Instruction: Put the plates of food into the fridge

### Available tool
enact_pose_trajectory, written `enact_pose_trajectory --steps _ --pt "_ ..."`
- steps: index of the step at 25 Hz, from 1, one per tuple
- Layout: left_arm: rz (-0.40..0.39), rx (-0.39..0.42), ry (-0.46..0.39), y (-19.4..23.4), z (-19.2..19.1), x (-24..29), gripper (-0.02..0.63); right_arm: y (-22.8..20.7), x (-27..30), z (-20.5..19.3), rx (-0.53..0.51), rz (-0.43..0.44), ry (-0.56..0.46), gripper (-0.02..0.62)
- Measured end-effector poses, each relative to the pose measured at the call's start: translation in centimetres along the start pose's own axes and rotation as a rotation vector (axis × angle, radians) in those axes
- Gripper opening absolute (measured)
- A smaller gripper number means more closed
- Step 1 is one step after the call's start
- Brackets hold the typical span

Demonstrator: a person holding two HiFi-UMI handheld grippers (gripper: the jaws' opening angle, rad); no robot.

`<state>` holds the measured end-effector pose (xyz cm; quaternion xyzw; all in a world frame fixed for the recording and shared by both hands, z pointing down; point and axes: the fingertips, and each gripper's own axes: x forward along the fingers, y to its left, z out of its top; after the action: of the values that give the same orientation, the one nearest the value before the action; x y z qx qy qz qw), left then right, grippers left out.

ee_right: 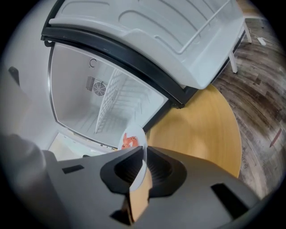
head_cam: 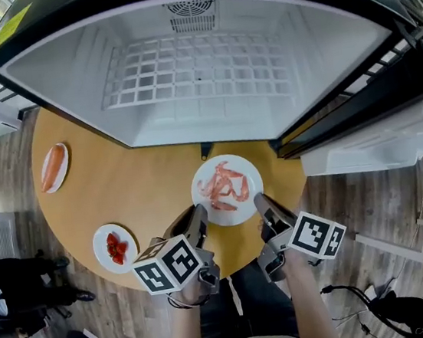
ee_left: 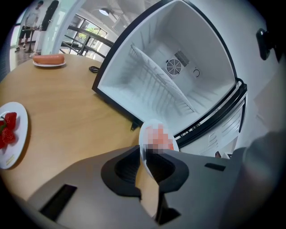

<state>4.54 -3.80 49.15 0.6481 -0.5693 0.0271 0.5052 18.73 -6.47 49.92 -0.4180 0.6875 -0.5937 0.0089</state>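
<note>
Near the middle of the round wooden tabletop (head_cam: 144, 188), a little toward 3 o'clock, a white plate of pink meat strips (head_cam: 227, 189), gripped from both sides. At the plate's 7 o'clock, the left gripper (head_cam: 197, 219), jaws clamped on the rim; in the left gripper view (ee_left: 144, 166), the thin white edge of the same plate (ee_left: 144, 143) pinched between the two dark pads. At the plate's 4 o'clock, the right gripper (head_cam: 263, 205), jaws likewise closed tight on the rim; in the right gripper view (ee_right: 144, 166), the plate (ee_right: 134, 139) seen edge-on between the pads, pink food just showing beyond. Impossible to tell whether resting on the wood or raised just off it. Straight ahead at 12 o'clock, an open fridge (head_cam: 205, 122) with a bare white inside and a wire shelf (head_cam: 198, 69) across the back, its front edge near the plate but not touching. At 2 to 3 o'clock, the fridge door (head_cam: 370, 143) swung wide. Well apart from the grippers, at the tabletop's 10 o'clock edge, a plate with a sausage (head_cam: 54, 167); at 8 o'clock, close to the left gripper's marker cube, a plate of red pieces (head_cam: 115, 248). All round, plank floor (head_cam: 13, 190).
</note>
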Motion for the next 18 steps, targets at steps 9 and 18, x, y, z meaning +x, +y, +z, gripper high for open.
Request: enact_pose_trajectory --steps 9,18 --pt "0.039 0.015 -0.075 -1.0 3.6 -1.9 0.048 4.3 1.0 1.8 -0.078 0.063 0.016 0.038" --pt "0.040 0.049 -0.128 -1.9 9.1 -3.8 0.049 10.2 2.3 4.0 -0.154 0.088 -0.025 0.038"
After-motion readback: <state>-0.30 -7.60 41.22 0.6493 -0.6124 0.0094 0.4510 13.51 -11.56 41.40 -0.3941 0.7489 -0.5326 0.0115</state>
